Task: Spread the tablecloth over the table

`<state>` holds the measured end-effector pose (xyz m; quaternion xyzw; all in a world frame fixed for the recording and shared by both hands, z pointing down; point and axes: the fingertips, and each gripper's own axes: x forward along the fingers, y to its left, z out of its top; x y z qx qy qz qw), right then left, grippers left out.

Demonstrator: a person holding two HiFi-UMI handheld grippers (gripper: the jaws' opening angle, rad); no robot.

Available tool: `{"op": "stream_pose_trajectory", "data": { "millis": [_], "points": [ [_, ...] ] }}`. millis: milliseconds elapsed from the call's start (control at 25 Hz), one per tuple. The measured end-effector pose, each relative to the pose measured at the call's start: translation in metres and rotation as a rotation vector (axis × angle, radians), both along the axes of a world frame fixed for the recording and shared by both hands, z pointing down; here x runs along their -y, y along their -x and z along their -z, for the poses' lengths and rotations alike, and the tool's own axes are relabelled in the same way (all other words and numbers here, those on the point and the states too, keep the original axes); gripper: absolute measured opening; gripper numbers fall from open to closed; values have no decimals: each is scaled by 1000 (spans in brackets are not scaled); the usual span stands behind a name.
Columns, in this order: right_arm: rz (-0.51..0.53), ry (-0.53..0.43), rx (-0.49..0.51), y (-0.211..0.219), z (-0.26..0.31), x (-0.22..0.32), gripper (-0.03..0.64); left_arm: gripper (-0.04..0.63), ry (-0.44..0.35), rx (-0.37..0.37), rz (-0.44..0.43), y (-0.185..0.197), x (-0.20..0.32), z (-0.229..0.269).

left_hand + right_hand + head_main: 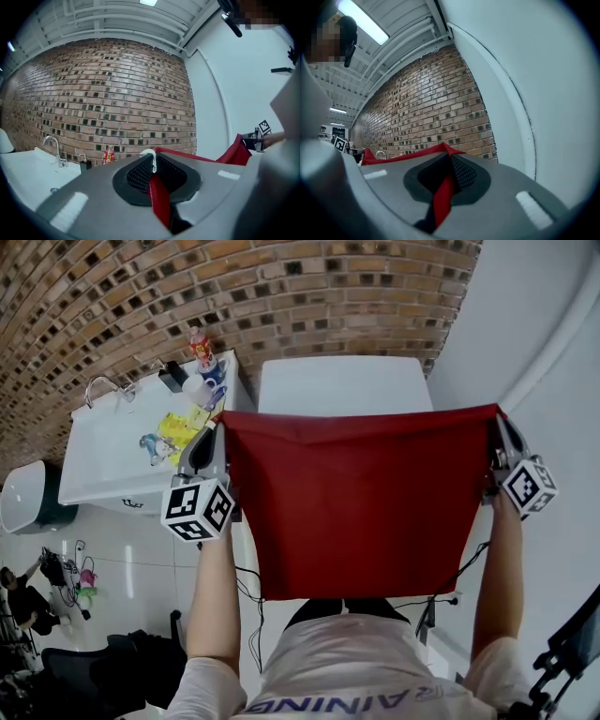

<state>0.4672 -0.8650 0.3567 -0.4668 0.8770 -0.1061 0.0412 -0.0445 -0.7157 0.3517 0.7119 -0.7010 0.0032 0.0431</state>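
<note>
A red tablecloth (361,502) hangs stretched between my two grippers above the near part of a white table (337,385). My left gripper (217,426) is shut on the cloth's upper left corner, my right gripper (497,420) on its upper right corner. In the left gripper view the red cloth (159,197) runs pinched between the jaws and its top edge stretches off to the right gripper (255,139). The right gripper view shows the red cloth (443,197) clamped the same way, its edge leading left. The cloth hides the table's near half.
A white sink counter (122,442) with a tap (101,385), a red bottle (200,348), cups and small items stands left of the table. A brick wall (234,296) runs behind, a white wall (553,352) on the right. Cables (248,592) hang below the table.
</note>
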Motion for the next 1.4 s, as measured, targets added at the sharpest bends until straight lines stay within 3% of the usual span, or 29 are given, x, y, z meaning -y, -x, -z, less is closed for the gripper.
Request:
{"op": "stream_pose_trajectory", "data": {
  "millis": [400,640,1040,1240,1400],
  "points": [
    [53,105,10,13,-56,48,12,23,45,-2,46,9,58,-31],
    [27,189,-4,5,-102,49,13,23,83,2,25,10,101,-60],
    [-57,248,-4,-16,-124,61,14,23,87,21,-15,4,158,-82],
    [-41,288,-43,2,-153,90,14,26,179,-16,24,17,170,-126],
    [-35,350,-62,18,-182,135,14,26,244,-101,48,35,184,-165]
  ]
}}
